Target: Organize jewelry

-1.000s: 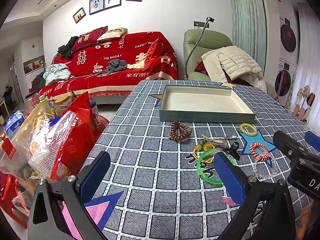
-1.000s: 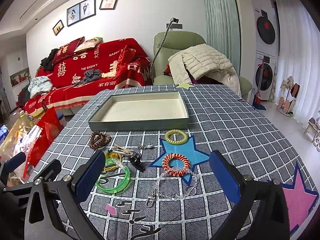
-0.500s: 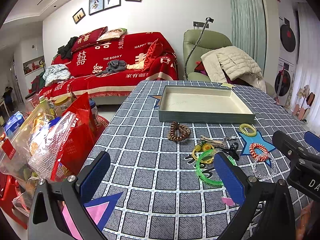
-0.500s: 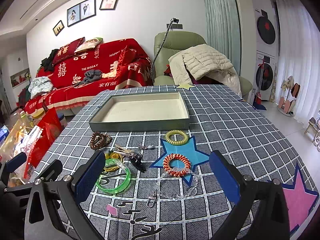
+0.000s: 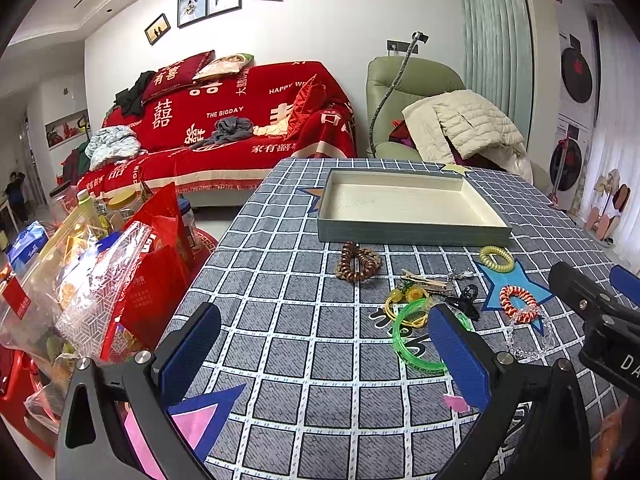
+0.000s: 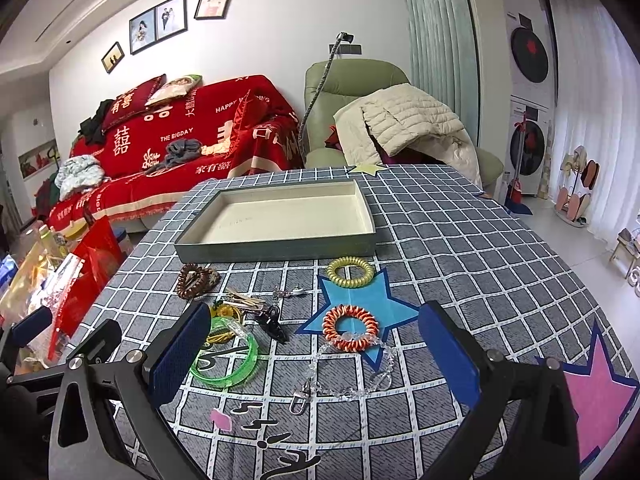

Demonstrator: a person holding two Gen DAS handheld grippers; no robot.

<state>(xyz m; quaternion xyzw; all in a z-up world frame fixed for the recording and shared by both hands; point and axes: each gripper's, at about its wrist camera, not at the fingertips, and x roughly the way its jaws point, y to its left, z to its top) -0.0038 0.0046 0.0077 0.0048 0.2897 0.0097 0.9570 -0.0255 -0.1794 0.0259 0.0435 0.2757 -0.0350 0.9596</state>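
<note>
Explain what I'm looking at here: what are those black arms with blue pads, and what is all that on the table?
There is no robot here. A person holds a two-finger tool in each hand, and a wide-angle camera on each looks forward along its fingers. One picture comes from the left tool, the other from the right tool. Both stand open and hold nothing.

On the checked tablecloth lies an empty shallow tray. In front of it are loose pieces: a brown bead bracelet, a yellow coil hair tie, an orange coil hair tie, a green bangle, a black hair clip and a clear bead chain. They presumably go into the tray.
</note>
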